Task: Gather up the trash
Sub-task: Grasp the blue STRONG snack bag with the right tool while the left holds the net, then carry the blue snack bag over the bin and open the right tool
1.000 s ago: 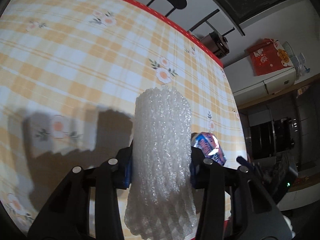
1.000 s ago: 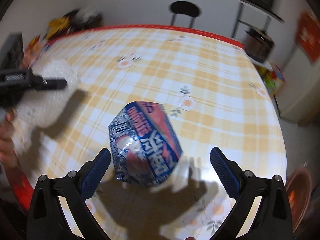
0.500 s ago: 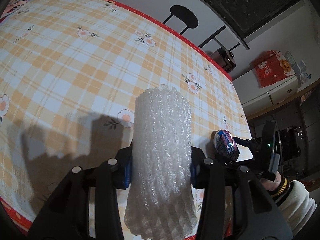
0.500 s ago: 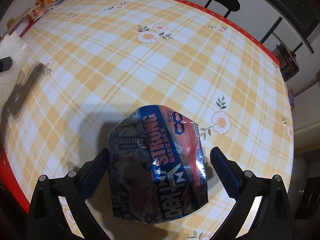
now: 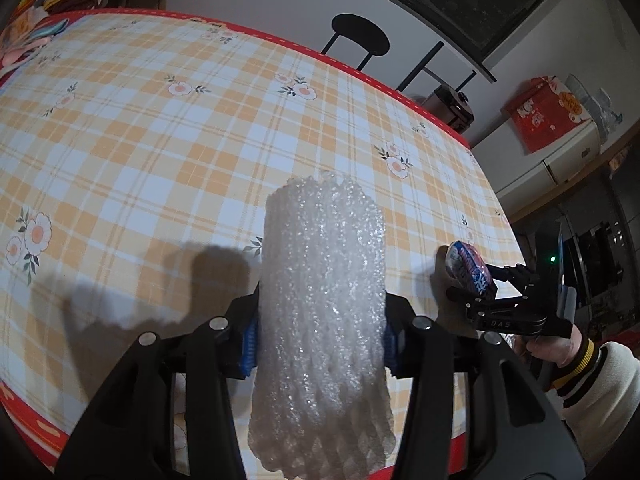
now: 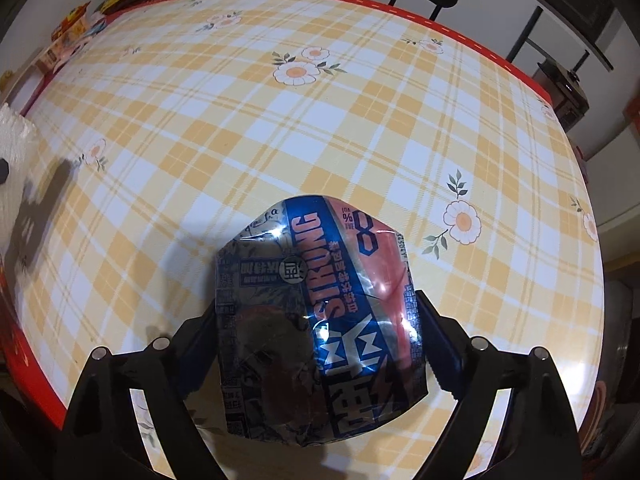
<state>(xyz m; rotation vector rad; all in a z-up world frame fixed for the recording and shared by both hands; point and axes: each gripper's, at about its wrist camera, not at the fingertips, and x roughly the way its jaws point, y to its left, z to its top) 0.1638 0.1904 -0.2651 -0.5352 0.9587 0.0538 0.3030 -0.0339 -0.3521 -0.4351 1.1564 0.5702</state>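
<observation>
My left gripper (image 5: 320, 336) is shut on a white foam fruit net (image 5: 322, 300) and holds it upright above the near edge of the checked table (image 5: 160, 140). My right gripper (image 6: 316, 336) is shut on a crushed blue and pink drink can (image 6: 316, 312), held above the table (image 6: 280, 128). In the left wrist view the right gripper (image 5: 476, 280) shows at the right with the can (image 5: 468, 264) in its fingers. The foam net shows at the left edge of the right wrist view (image 6: 14, 160).
A black stool (image 5: 360, 36) stands beyond the far edge of the table. Colourful packets (image 6: 76, 24) lie at the far left corner. A red box (image 5: 548, 112) sits on a white cabinet at the right. A dark appliance (image 5: 448, 104) stands behind the table.
Both grippers have risen and drawn back from the table, each with its item. The right jaws, open around the can a second ago, have shut on it.
</observation>
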